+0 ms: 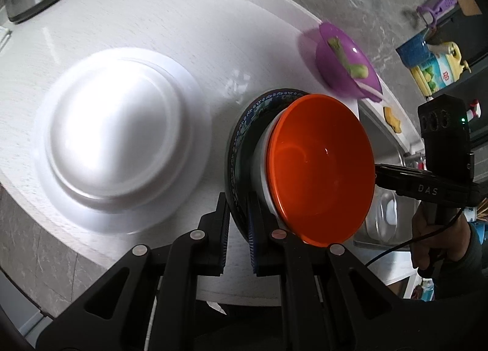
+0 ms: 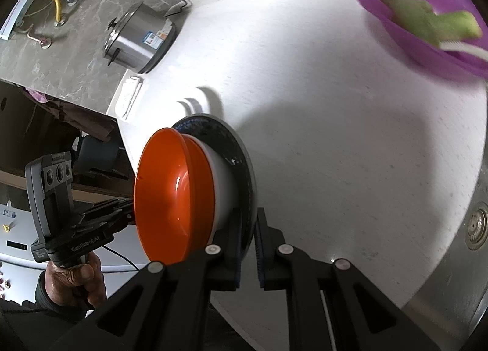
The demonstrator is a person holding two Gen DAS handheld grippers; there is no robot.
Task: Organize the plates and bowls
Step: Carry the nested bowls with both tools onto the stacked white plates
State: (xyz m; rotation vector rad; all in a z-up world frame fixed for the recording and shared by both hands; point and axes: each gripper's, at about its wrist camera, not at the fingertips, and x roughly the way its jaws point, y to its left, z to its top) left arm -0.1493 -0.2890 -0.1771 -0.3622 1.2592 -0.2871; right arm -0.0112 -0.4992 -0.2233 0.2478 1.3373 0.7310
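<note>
While both grippers clamp opposite edges of one dark blue patterned plate (image 1: 241, 137), the stack on it rides clear of the white round tabletop (image 1: 146, 9): a white bowl (image 1: 264, 168) sits on the plate and a glossy orange plastic bowl (image 1: 320, 168) nests in that. The left gripper (image 1: 238, 229) is clenched on the plate's near rim, and the right gripper (image 2: 247, 244) pinches the rim on the far side, with a hand (image 2: 76, 281) gripping the left tool's handle. Left of the stack, a white upturned bowl on a white plate (image 1: 116, 137) lies well apart, leaving bare tabletop between. A purple plastic bowl holding green scraps (image 1: 344, 61) sits at the table's edge, and a steel cooker pot (image 2: 140, 37) stands at the opposite edge.
</note>
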